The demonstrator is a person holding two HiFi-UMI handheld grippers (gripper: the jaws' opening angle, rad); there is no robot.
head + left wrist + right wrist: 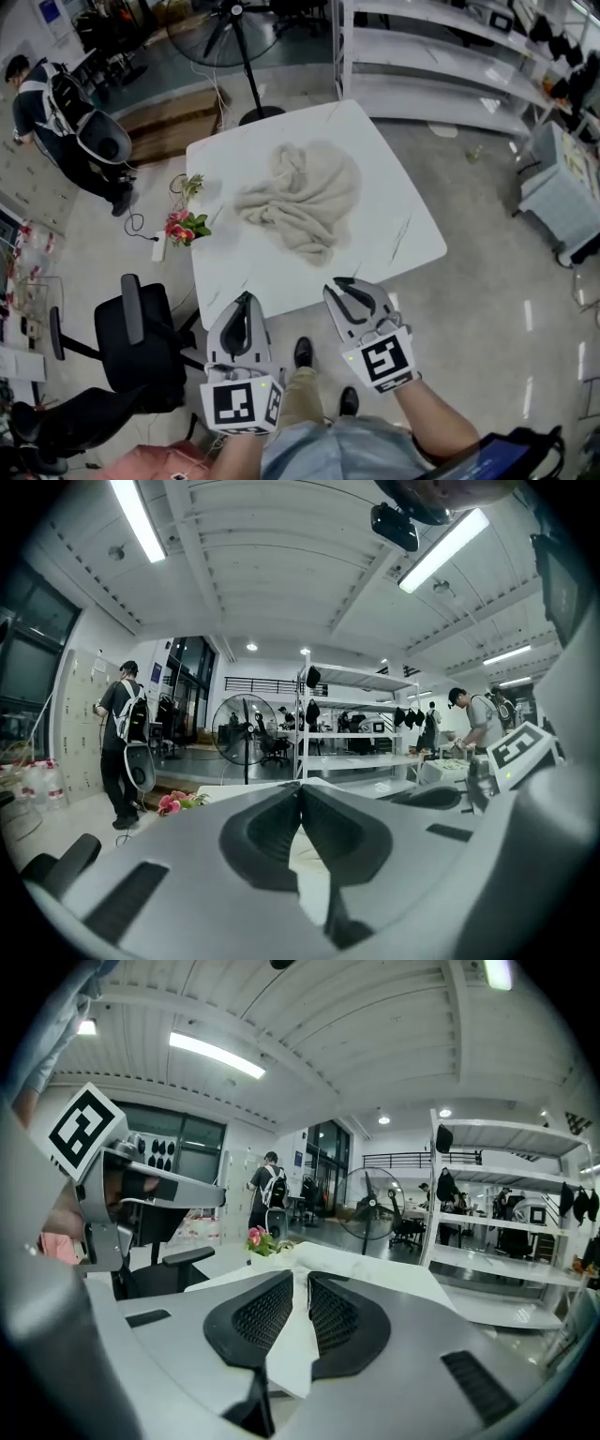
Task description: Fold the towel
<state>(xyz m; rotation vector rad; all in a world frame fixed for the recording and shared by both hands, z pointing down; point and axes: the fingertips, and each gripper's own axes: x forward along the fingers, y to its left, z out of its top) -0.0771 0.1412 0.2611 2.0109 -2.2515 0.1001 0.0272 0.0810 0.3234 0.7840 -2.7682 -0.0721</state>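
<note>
A crumpled beige towel (298, 197) lies in a heap at the middle of the white table (403, 239). Both grippers hang over the table's near edge, short of the towel and apart from it. The left gripper (246, 300) is shut, its dark pads meeting at the tip (300, 787), with nothing between them. My right gripper (340, 285) stands a little open: a narrow gap shows between its ribbed pads (301, 1277), and only the tabletop (375, 1274) is seen through it.
A black office chair (141, 337) stands at the table's left front corner. Pink flowers (186, 225) sit by the left edge. A fan stand (248, 56) and white shelving (441, 66) are behind the table. A person (56, 122) stands far left.
</note>
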